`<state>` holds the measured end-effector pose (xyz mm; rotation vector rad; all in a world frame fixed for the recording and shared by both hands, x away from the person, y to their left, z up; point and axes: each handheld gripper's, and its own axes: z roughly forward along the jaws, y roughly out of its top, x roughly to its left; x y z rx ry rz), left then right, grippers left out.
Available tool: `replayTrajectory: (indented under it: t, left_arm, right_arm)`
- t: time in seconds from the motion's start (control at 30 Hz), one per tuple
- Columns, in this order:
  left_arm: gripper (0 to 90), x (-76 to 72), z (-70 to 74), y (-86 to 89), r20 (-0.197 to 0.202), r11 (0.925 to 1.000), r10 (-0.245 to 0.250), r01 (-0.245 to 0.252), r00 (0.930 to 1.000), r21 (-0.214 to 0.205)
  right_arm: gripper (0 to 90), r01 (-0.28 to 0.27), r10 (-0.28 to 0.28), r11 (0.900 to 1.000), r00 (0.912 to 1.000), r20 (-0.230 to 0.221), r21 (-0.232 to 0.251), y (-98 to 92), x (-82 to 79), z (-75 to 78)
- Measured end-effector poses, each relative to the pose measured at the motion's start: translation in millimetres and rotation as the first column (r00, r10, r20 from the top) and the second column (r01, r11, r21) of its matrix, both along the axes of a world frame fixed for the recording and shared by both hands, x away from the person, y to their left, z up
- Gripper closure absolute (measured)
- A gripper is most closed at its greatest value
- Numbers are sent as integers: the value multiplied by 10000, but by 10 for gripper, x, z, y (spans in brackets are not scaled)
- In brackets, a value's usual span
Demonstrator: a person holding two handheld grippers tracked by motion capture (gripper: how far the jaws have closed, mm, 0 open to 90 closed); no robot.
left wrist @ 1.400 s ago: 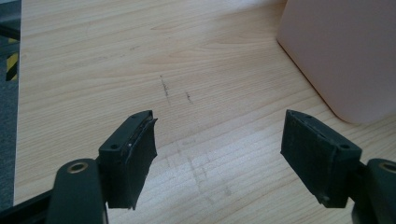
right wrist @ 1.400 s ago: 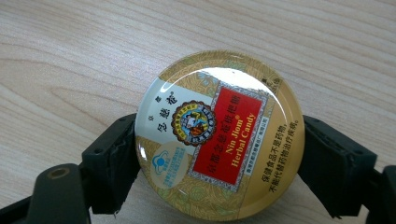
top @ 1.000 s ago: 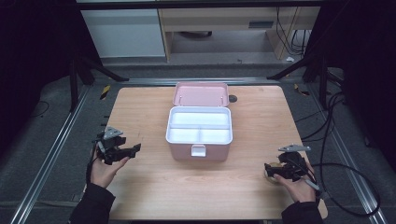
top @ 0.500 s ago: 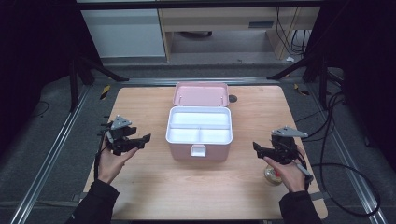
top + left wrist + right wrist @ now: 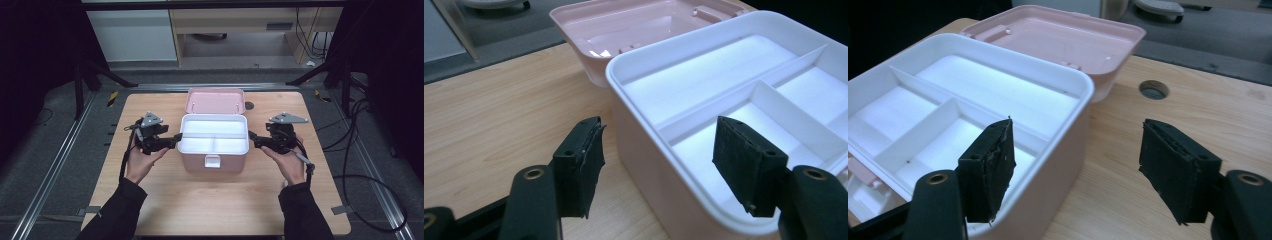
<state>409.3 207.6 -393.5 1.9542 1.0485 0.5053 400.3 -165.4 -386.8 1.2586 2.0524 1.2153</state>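
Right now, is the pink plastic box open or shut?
Open: the pink plastic box has its lid laid back, and its white divided tray is empty.

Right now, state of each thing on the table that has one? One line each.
Pink plastic box: open, lid off.
Pink lid: lying inside-up behind the box, touching it.
White divided tray: seated in the box, compartments empty.
Left gripper: open, jaws straddling the box's rim, closing.
Right gripper: open, likewise, closing.

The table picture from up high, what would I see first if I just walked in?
First, the pink box in the middle of the wooden table, its lid flipped open behind it. Inside sits a white tray split into empty sections. Then the two black grippers: the left gripper and the right gripper, one at each side of the box, each with its jaws straddling the rim, not squeezing it.
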Motion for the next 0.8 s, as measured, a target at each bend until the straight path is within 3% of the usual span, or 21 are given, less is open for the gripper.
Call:
replayTrajectory:
  t: [0.1, 0.23, 0.33, 0.53, 0.73, 0.8]
  left_arm:
    - [379, 63, -48, -66, -139, 9999, -117, 116, 9998, -45]
    - [433, 132, -134, -119, -382, 9992, -222, 234, 9990, 327]
    - [470, 154, -189, -134, -512, 9990, -233, 252, 9984, 364]
    - [529, 159, -266, -147, -771, 9981, -441, 472, 9960, 392]
    - [563, 106, -268, -178, -822, 9967, -383, 440, 9959, 684]
    - [563, 81, -265, -179, -777, 9960, -394, 454, 9962, 774]
  right_arm:
    - [337, -260, 259, 9996, 9994, -227, -76, 110, 68, -80]
    - [378, -493, 482, 9985, 9978, -452, -248, 212, 137, -167]
    - [414, -555, 535, 9980, 9965, -635, -309, 265, 165, -216]
    - [465, -739, 681, 9947, 9944, -809, -718, 350, 199, -289]
    - [556, -711, 589, 9890, 9937, -955, -1296, 366, 226, -353]
    - [562, -710, 595, 9902, 9936, -962, -1203, 361, 231, -358]
